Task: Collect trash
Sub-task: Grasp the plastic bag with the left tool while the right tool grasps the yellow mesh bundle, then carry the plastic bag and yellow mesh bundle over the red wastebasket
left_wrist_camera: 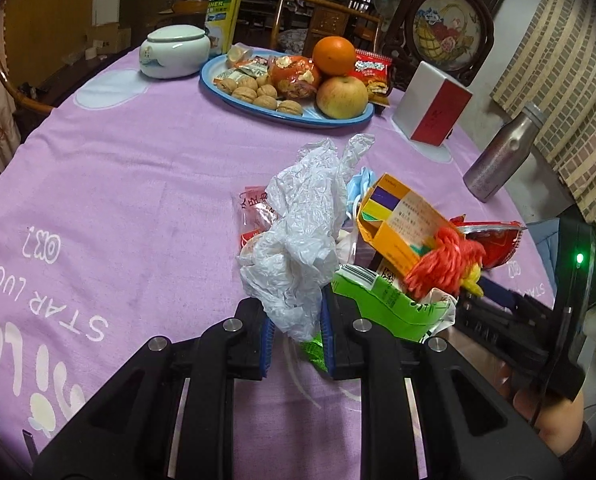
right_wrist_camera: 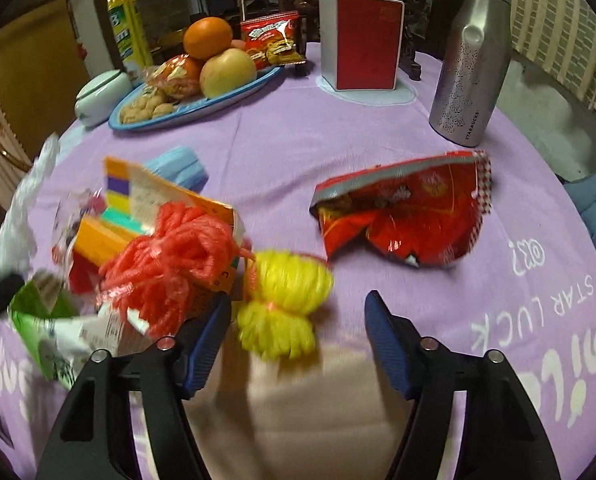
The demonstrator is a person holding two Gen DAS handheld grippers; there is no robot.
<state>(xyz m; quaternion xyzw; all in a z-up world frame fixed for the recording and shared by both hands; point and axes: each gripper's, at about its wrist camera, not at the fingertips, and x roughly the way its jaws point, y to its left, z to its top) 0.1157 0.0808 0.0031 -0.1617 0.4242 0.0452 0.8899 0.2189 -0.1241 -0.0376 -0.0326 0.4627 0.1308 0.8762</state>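
A heap of trash lies on the purple tablecloth [left_wrist_camera: 137, 200]: a crumpled white plastic bag [left_wrist_camera: 298, 232], an orange carton [left_wrist_camera: 398, 220], a green packet [left_wrist_camera: 378, 300], a red mesh bundle [right_wrist_camera: 169, 256] and a blue face mask [right_wrist_camera: 181, 168]. My left gripper [left_wrist_camera: 295, 332] is shut on the bottom of the white plastic bag. A red snack wrapper [right_wrist_camera: 402, 216] lies apart to the right of the heap. My right gripper [right_wrist_camera: 298, 336] is open, with a blurred yellow mesh bundle [right_wrist_camera: 285, 304] between its fingers; the pads stand clear of it.
At the back stand a blue plate [left_wrist_camera: 257, 110] of fruit, walnuts and snacks, a white lidded jar [left_wrist_camera: 173, 52], a yellow canister [left_wrist_camera: 225, 0], a red and white box [left_wrist_camera: 434, 108] and a steel bottle [right_wrist_camera: 470, 64]. A chair back shows at the left.
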